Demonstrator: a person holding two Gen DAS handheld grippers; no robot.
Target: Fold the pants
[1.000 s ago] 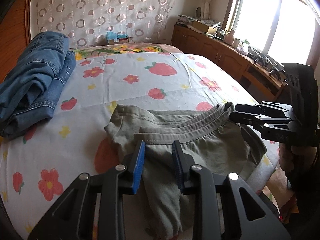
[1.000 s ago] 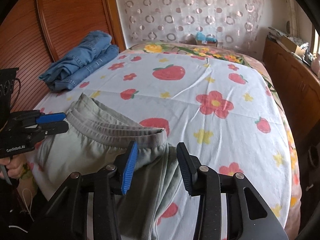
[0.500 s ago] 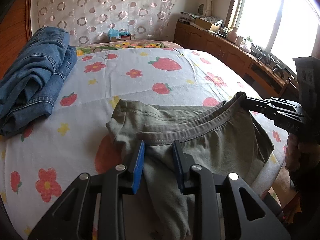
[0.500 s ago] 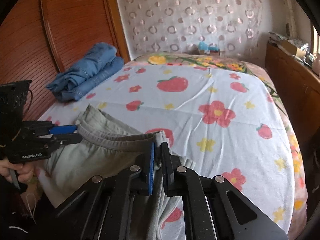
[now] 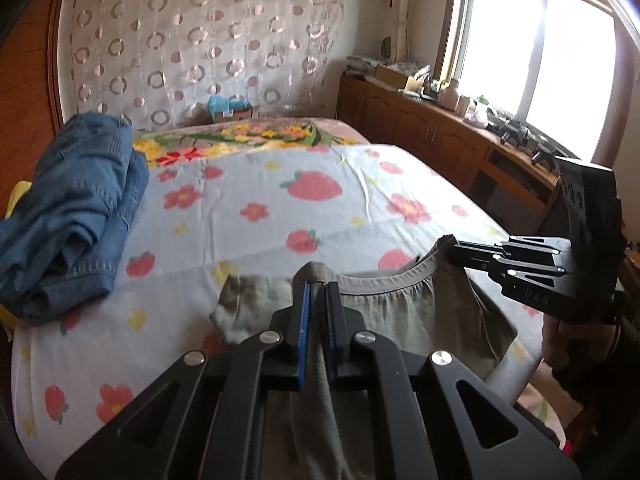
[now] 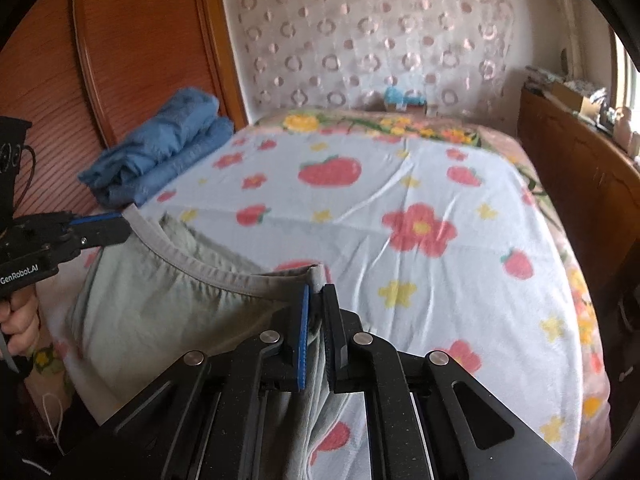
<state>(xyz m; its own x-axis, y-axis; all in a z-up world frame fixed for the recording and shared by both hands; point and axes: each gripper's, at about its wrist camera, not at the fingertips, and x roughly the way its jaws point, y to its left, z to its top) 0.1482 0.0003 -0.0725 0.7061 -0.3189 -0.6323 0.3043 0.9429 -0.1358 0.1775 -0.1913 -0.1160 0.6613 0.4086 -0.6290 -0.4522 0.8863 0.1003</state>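
**Mia:** Where were the pants (image 5: 400, 312)?

**Ben:** They lay at the near edge of the bed (image 5: 304, 208), close to the person. The top band (image 6: 208, 268) ran sideways along that edge, and the legs hung down off the bed, I think. That part was hidden under the tongs, so I could not be sure.

**Mia:** What were the tongs doing?

**Ben:** The left gripper (image 5: 317, 292) was pinched tight on one end of the band. The right gripper (image 6: 316, 296) was pinched tight on the other end. The band hung a little between them, like a droopy rope.

**Mia:** Which one was nearer the pants?

**Ben:** Neither. Each held its own corner, so the two were the same.

**Mia:** Then what did the next move turn on?

**Ben:** The long way of the pants ran from the band down off the near edge. The open part of the bed lay past the band, toward the far side. The blue jeans (image 5: 68, 208) sat on the left side of the bed, well apart. So I guessed the pants had to go up and forward, both ends together.
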